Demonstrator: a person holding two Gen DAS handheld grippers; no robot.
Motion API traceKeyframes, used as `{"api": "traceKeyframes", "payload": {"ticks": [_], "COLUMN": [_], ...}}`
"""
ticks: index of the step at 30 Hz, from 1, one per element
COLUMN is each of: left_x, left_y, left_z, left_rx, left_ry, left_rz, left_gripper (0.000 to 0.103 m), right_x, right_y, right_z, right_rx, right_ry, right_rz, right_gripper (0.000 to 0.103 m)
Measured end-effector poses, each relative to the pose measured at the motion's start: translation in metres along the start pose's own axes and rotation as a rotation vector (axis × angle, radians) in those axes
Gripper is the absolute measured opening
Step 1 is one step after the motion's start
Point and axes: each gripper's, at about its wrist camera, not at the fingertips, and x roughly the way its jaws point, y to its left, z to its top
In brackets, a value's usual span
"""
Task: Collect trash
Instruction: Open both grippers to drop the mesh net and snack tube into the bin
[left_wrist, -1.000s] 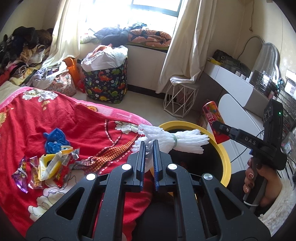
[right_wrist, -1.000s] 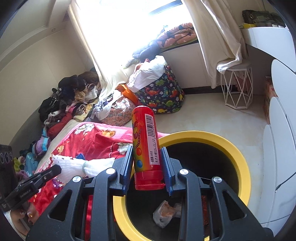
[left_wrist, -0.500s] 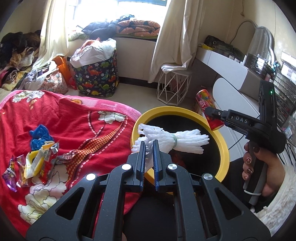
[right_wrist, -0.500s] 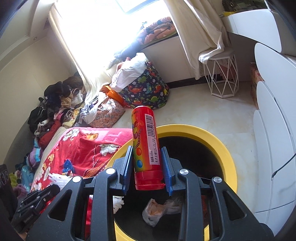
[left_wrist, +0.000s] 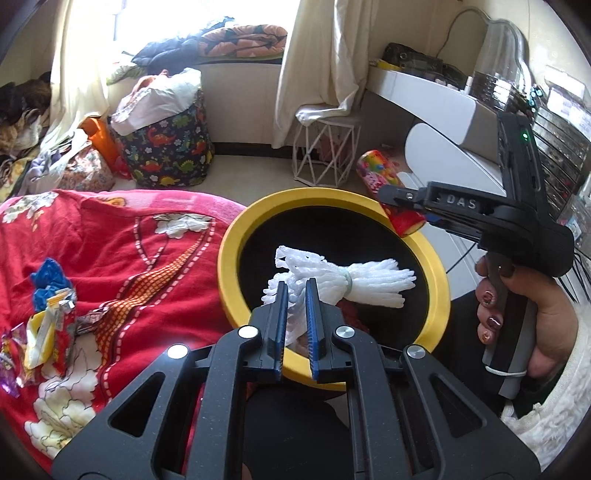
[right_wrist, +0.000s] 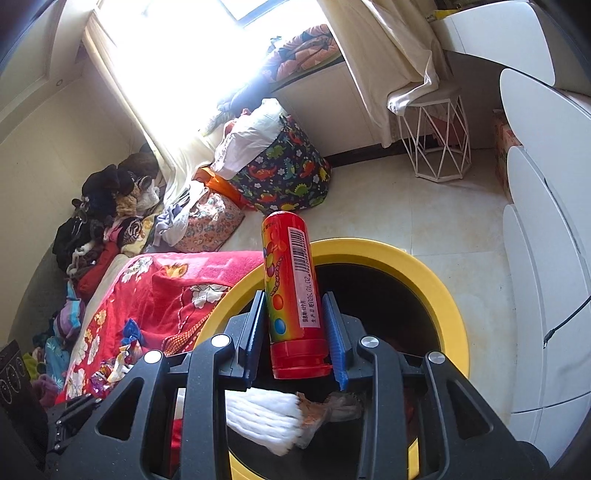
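yellow-rimmed bin: frame centre, beside red blanket | right gripper: pinching red candy tube over bin | left gripper: apparently clamping white foam net above bin | wrappers: lower left, on blanket

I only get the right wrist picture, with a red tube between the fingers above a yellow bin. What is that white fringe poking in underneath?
Observer: It is a white foam net, pinched in the left gripper and held over the yellow bin.
Operator: Just loose strands, then?
Observer: No, a pale green band ties the bundle together near its middle.
Operator: And who is holding my side?
Observer: A hand with dark painted nails grips the handle of the right gripper.
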Motion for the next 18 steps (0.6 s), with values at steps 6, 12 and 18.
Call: {"api": "traceKeyframes", "payload": {"ticks": [6, 12, 18], "left_x": [-0.003, -0.014, -0.022], "left_y": [0.009, 0.023, 0.035], "left_z": [-0.004, -0.006, -0.005], "left_rx": [-0.074, -0.151, -0.181], "left_ry": [-0.042, -0.086, -0.094], "left_rz": [-0.025, 0.027, 0.077], "left_gripper": [0.075, 0.093, 0.093], "right_x": [0.0, 0.004, 0.003], "right_y": [0.001, 0.009, 0.022], "right_z": [-0.001, -0.005, -0.008], "right_rx": [-0.001, -0.037, -0.1], "right_ry": [-0.023, -0.017, -0.026], "right_rz": [-0.027, -0.047, -0.053], "right_gripper": [0.061, 0.07, 0.074]}}
